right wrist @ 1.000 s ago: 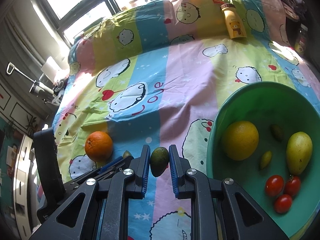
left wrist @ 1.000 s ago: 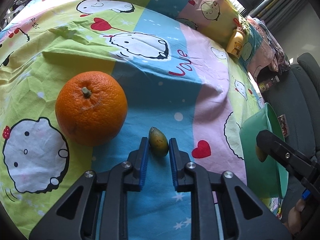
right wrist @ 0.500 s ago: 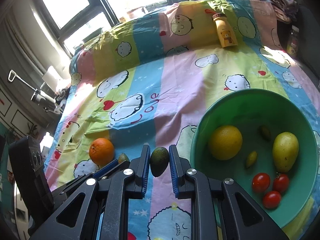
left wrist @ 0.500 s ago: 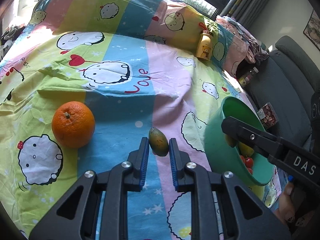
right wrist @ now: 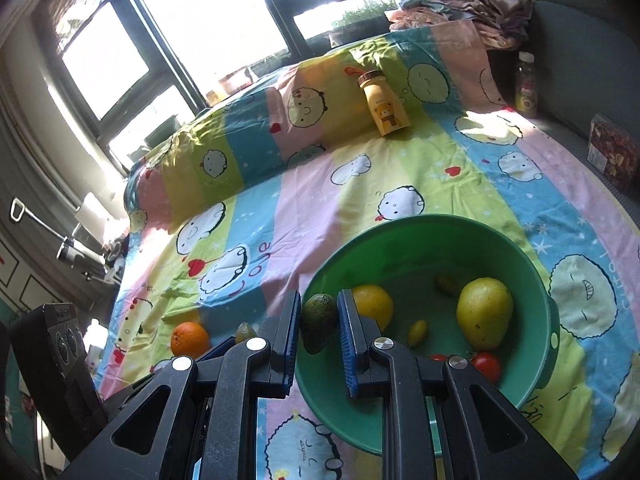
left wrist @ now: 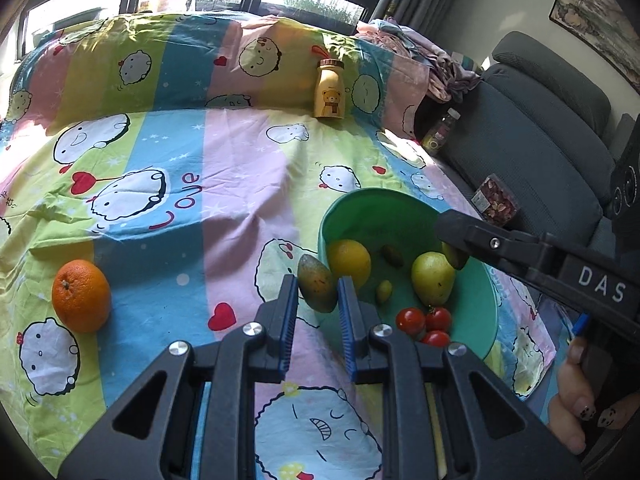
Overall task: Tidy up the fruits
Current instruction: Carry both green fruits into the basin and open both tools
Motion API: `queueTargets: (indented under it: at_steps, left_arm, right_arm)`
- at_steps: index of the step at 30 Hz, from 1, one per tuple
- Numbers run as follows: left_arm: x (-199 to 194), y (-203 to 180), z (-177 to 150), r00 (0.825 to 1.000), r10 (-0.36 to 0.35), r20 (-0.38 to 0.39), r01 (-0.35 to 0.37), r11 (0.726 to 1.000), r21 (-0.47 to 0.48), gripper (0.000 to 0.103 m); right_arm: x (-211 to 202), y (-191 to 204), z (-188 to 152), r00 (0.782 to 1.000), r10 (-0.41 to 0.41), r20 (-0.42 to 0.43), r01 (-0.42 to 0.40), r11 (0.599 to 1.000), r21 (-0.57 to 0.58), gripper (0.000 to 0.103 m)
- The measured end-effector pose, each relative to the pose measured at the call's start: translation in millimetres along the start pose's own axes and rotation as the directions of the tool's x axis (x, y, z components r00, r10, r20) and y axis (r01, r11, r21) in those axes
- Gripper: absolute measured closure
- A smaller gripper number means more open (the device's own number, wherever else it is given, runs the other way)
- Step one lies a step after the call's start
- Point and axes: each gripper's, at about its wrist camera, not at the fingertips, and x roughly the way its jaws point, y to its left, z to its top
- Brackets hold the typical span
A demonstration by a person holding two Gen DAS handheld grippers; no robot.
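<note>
My left gripper [left wrist: 318,294] is shut on a small green-yellow mango [left wrist: 317,282] and holds it in the air by the near left rim of the green bowl [left wrist: 476,320]. My right gripper [right wrist: 319,312] is shut on a dark green avocado [right wrist: 318,322] above the bowl's [right wrist: 532,264] left rim. The bowl holds a yellow citrus fruit [left wrist: 349,262], a yellow-green pear [left wrist: 433,283], red tomatoes [left wrist: 424,322] and small olive-like fruits. An orange [left wrist: 81,295] lies on the bed sheet at the left; it also shows in the right wrist view [right wrist: 189,339].
A yellow bear bottle [left wrist: 329,89] leans on the pillow at the back. A grey sofa [left wrist: 532,128] with a snack box [left wrist: 496,200] and a drink bottle [left wrist: 440,132] stands to the right. Windows are behind the bed.
Both grippers have risen and moved right toward the bowl with their fruits. The left gripper lifted the mango off the sheet, away from the orange.
</note>
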Motion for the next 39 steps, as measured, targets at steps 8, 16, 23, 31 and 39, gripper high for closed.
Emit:
queueTargets:
  at_steps: [8, 16, 23, 31, 39]
  left_arm:
    - [9.0, -25.0, 7.4, 0.998, -0.065, -0.011, 0.065, 0.997, 0.049, 0.083]
    - [23.3, -37.3, 10.9, 0.996, -0.082, -0.04, 0.085, 0.992, 0.093, 0.083]
    - [35.4, -39.9, 9.2, 0.992, -0.104, -0.072, 0.11, 0.99, 0.088, 0.083]
    - [42.4, -45.8, 5.2, 0.991, -0.101, -0.092, 0.11, 0.989, 0.098, 0.083]
    - [45.4, -44.6, 4.3, 0.988, -0.112, -0.104, 0.122, 0.988, 0.097, 0.086]
  right_arm:
    - [-7.6, -45.4, -3.4, 0.999, -0.05, 0.013, 0.048, 0.994, 0.102, 0.082]
    - [-0.8, -69.0, -12.8, 0.994, -0.107, -0.01, 0.107, 0.982, 0.158, 0.082]
    - [9.5, -74.8, -19.9, 0.991, -0.126, -0.037, 0.13, 0.976, 0.174, 0.082]
    - [15.2, -72.4, -21.9, 0.99, -0.133, -0.055, 0.141, 0.976, 0.167, 0.082]
    - [16.8, -70.1, -23.1, 0.987, -0.15, -0.064, 0.158, 0.974, 0.159, 0.082]
